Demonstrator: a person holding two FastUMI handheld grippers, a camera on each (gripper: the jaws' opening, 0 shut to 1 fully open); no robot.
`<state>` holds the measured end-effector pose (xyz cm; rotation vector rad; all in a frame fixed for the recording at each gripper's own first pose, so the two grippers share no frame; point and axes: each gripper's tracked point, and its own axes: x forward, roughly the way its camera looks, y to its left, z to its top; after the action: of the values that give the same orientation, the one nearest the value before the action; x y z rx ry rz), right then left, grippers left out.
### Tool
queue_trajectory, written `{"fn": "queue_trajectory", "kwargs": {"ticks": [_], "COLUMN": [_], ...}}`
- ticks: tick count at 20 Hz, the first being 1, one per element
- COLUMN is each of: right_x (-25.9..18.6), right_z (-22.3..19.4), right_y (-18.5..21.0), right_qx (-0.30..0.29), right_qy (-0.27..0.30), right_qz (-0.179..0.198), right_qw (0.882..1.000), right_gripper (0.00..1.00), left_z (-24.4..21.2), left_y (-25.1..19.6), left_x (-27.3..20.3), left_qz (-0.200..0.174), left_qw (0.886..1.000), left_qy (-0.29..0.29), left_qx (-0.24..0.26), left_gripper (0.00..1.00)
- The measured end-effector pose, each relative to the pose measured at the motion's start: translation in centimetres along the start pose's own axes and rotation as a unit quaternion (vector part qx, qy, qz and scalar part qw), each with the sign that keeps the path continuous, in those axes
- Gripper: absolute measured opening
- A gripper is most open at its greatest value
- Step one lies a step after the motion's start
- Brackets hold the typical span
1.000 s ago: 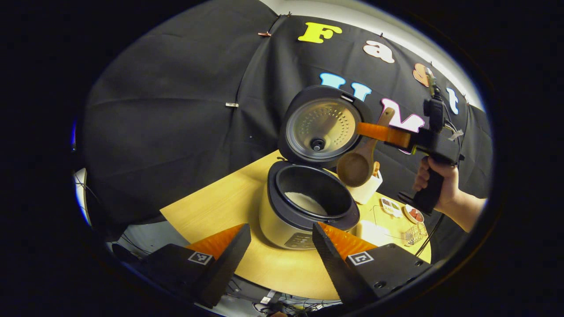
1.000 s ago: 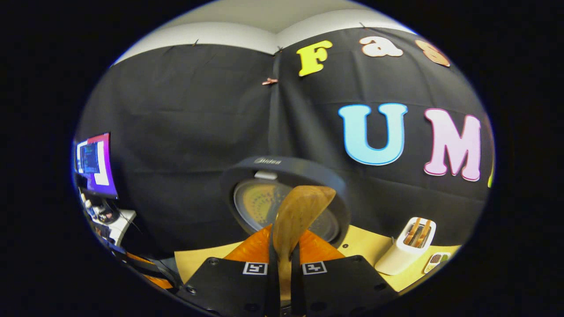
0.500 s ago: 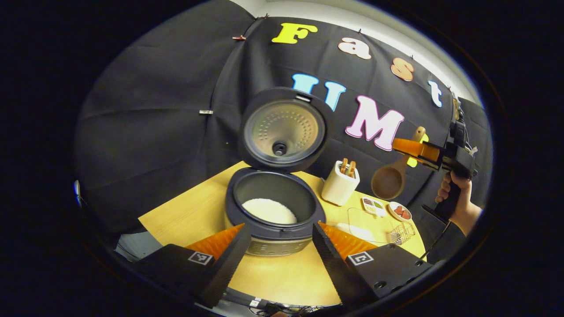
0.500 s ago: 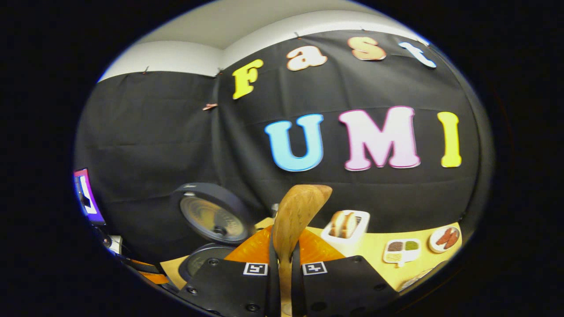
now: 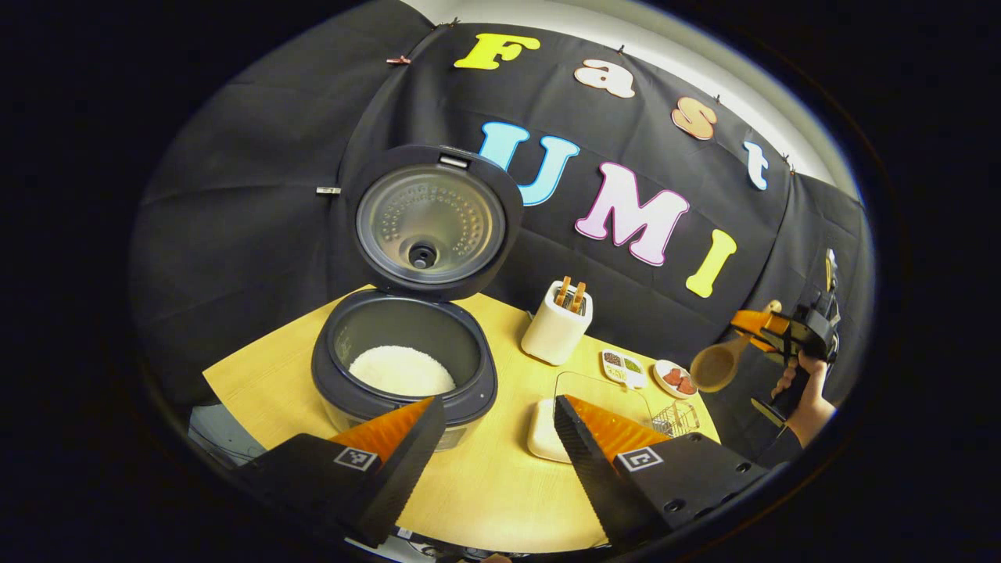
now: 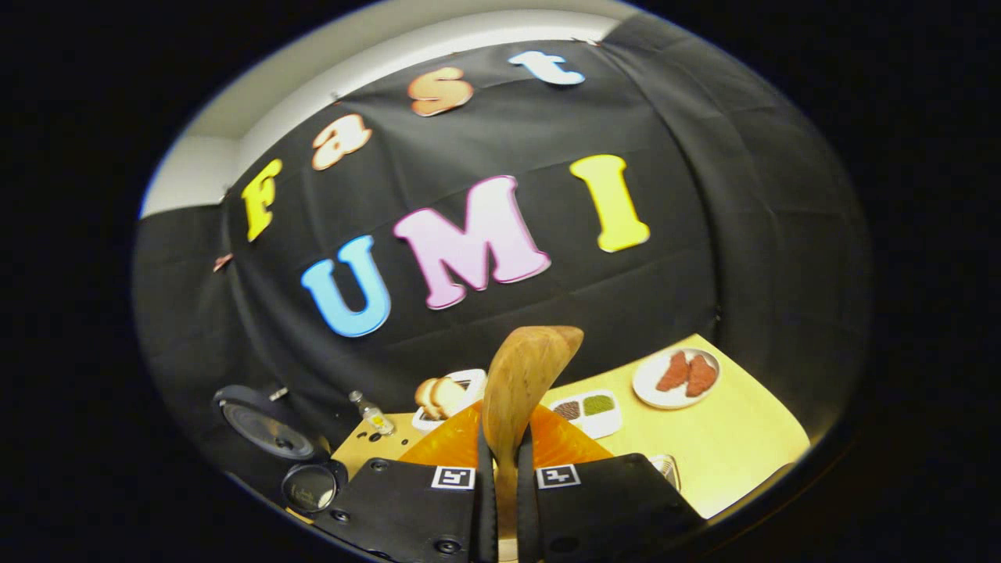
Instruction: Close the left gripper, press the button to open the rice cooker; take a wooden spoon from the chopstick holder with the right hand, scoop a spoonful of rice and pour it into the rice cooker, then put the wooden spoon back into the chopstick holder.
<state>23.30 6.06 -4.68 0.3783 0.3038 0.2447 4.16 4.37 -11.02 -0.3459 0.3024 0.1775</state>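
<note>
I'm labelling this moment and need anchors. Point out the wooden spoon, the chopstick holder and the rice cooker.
Wooden spoon [image 6: 522,375]: right gripper view, back of the bowl.
Chopstick holder [image 5: 554,332]: left gripper view, front wall.
Rice cooker [image 5: 477,383]: left gripper view, right rim of the open pot.

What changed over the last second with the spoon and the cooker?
The right gripper carried the wooden spoon away from the open rice cooker, out past the chopstick holder to beyond the table's right edge. It stays clamped on the handle. The lid remains up, rice in the pot, left gripper open.
</note>
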Motion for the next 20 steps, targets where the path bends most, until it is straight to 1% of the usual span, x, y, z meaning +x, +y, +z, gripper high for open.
{"fn": "queue_trajectory", "kwargs": {"ticks": [1, 4, 7, 9, 12, 14, 17, 20], "right_x": [0.2, 0.9, 1.8, 3.0, 4.5, 5.5, 6.8, 7.9], "right_z": [0.2, 0.1, -1.4, -2.4, -4.4, -5.9, -8.6, -11.2], "right_y": [-1.9, -7.4, -11.4, -13.7, -15.8, -16.9, -17.9, -18.6], "right_qx": [0.011, 0.021, 0.031, 0.032, 0.042, 0.048, 0.038, 0.030], "right_qy": [-0.002, -0.003, 0.011, 0.020, 0.035, 0.047, 0.073, 0.100], "right_qz": [-0.017, -0.059, -0.089, -0.099, -0.111, -0.113, -0.119, -0.123], "right_qw": [1.000, 0.998, 0.995, 0.994, 0.992, 0.991, 0.989, 0.987], "right_gripper": [0.14, 0.13, 0.14, 0.14, 0.14, 0.14, 0.14, 0.14], "left_z": [-0.1, -0.2, 0.2, 0.4, 1.1, 1.5, 2.7, 4.2], "left_y": [-0.2, -1.2, -1.7, -2.3, -3.3, -4.6, -5.6, -5.5], "left_x": [0.3, 1.0, 1.1, 1.2, 1.2, 1.2, 1.4, 1.2], "left_qz": [0.004, 0.013, 0.033, 0.045, 0.066, 0.068, 0.072, 0.086], "left_qw": [1.000, 1.000, 0.999, 0.999, 0.998, 0.997, 0.997, 0.995], "left_qy": [0.001, 0.009, 0.006, 0.006, -0.005, -0.013, -0.024, -0.037], "left_qx": [-0.004, -0.019, -0.021, -0.019, -0.022, -0.027, -0.023, -0.020], "left_gripper": [0.95, 0.95, 0.95, 0.95, 0.95, 0.95, 0.95, 0.95]}}
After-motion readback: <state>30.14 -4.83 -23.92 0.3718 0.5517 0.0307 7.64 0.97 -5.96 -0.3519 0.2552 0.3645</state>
